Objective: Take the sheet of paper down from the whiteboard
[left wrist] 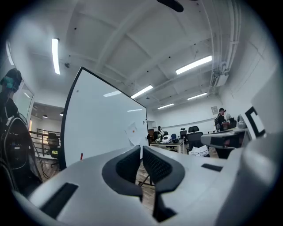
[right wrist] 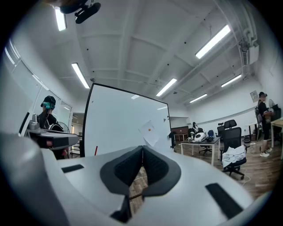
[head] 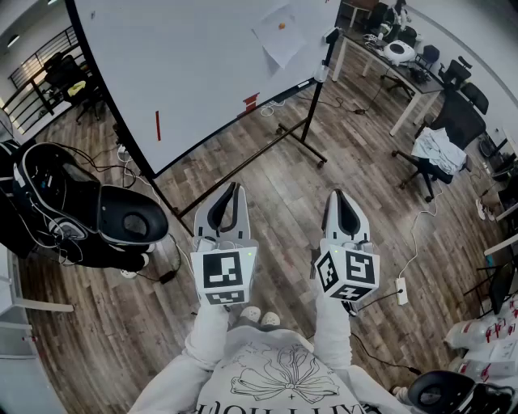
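Observation:
The whiteboard (head: 194,73) stands on a wheeled frame across the room, well ahead of both grippers. A white sheet of paper (head: 279,39) hangs on its right part, pinned by an orange magnet (head: 282,25). My left gripper (head: 235,188) and right gripper (head: 337,195) are held side by side at waist height, pointing level toward the board, both shut with nothing between the jaws. In the left gripper view the left gripper (left wrist: 141,148) faces the whiteboard (left wrist: 106,126) and the paper (left wrist: 132,132). In the right gripper view the right gripper (right wrist: 142,148) points below the paper (right wrist: 149,131).
A black machine with cables (head: 65,206) stands at the left. The board's stand legs (head: 312,154) spread over the wood floor. A desk (head: 405,69), an office chair with cloth (head: 441,149) and a power strip (head: 402,289) are at the right. A person (right wrist: 264,123) stands far right.

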